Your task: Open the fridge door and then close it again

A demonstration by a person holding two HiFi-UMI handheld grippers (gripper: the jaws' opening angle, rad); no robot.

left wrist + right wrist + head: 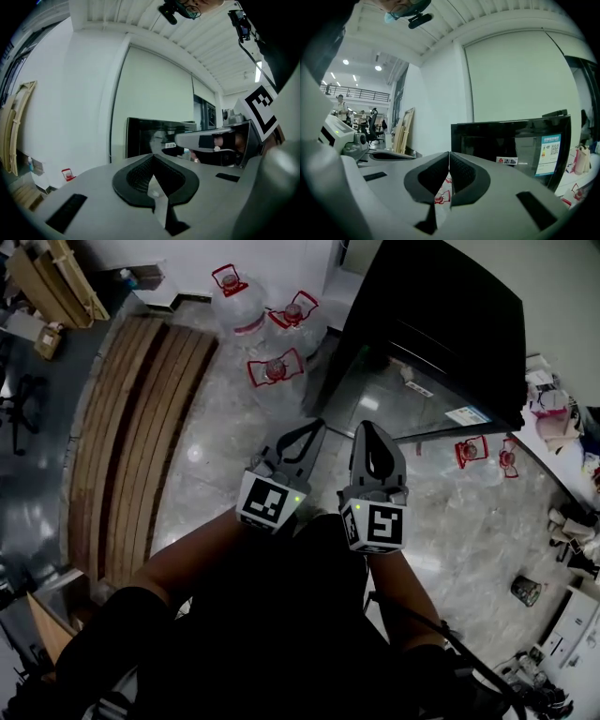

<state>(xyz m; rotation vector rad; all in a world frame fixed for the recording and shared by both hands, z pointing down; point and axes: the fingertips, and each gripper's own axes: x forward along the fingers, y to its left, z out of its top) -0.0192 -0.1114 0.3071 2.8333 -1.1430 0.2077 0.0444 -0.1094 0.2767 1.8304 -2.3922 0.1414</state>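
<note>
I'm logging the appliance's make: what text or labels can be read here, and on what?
"志高": white brand sticker on the black fridge.
Blue sticker with a QR code, same fridge: print too small to read.
Water jugs: labels unreadable.

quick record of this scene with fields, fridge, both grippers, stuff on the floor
fridge: black glossy fridge, ahead and to the right; its door looks shut
left gripper: jaws together, nothing between them, clear of the fridge
right gripper: jaws together, nothing between them, close beside the left one
floor: three clear water jugs with red handles; brown wooden slat panel
task step: door not yet touched
</note>
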